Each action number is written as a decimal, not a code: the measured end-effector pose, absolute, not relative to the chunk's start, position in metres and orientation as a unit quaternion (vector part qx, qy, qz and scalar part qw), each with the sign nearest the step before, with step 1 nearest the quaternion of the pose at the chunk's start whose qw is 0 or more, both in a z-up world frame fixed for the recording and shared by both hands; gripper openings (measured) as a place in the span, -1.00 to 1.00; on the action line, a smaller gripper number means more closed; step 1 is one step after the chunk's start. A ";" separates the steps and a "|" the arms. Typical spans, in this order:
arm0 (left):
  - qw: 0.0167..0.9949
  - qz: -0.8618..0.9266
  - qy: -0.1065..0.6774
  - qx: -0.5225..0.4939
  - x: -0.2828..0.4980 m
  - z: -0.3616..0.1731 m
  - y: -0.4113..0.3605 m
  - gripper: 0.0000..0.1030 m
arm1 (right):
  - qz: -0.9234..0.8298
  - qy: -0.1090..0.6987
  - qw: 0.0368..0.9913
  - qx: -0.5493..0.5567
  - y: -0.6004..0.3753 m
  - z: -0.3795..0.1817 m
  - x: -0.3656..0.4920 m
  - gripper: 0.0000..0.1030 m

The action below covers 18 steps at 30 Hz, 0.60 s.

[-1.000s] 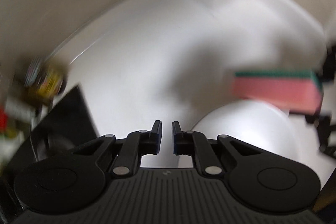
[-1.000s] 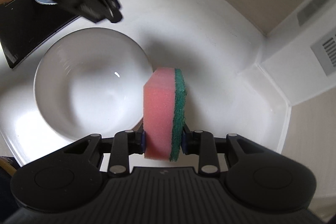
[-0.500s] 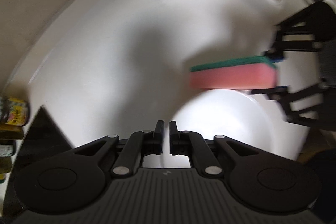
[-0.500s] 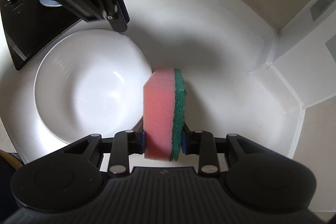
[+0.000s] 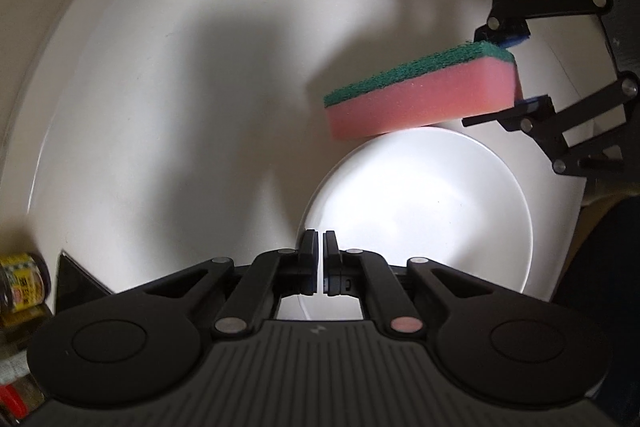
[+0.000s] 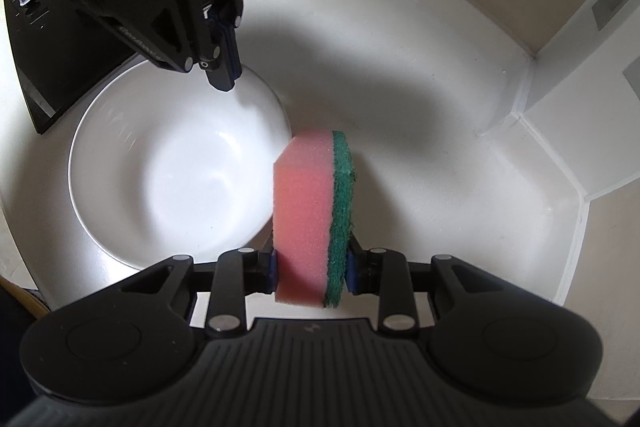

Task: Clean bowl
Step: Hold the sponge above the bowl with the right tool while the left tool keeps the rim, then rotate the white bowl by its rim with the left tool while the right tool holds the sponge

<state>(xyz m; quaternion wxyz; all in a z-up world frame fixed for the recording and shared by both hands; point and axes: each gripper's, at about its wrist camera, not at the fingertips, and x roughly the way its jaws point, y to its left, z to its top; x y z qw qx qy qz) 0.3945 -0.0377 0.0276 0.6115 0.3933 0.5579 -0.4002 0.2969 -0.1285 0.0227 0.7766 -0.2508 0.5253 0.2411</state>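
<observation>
Left gripper has swung over to the bowl's far rim, fingers closed on nothing. Bowl sits on the white bench, beside the black cooktop. Right gripper clamps the sponge just off the bowl's near rim, seemingly clear of it. Risk: closed fingers can't pinch the rim, so scrubbing may skate the bowl.

Left wrist view straight down, close over bowl rim, right wrist view steeply down, both sharing bowl
</observation>
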 end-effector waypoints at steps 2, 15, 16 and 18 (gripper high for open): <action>0.613 -0.403 0.541 0.411 0.392 0.037 -0.037 -0.97 | 0.243 0.525 0.777 -0.248 -0.131 0.022 0.296 -0.49; 0.586 -0.409 0.538 0.447 0.419 0.040 -0.018 -0.89 | 0.238 0.531 0.775 -0.246 -0.134 0.017 0.302 -0.49; 0.581 -0.414 0.541 0.446 0.423 0.039 -0.017 -0.89 | 0.239 0.530 0.775 -0.248 -0.134 0.017 0.300 -0.49; 0.567 -0.419 0.554 0.443 0.433 0.031 -0.015 -0.89 | 0.242 0.531 0.771 -0.254 -0.133 0.018 0.302 -0.49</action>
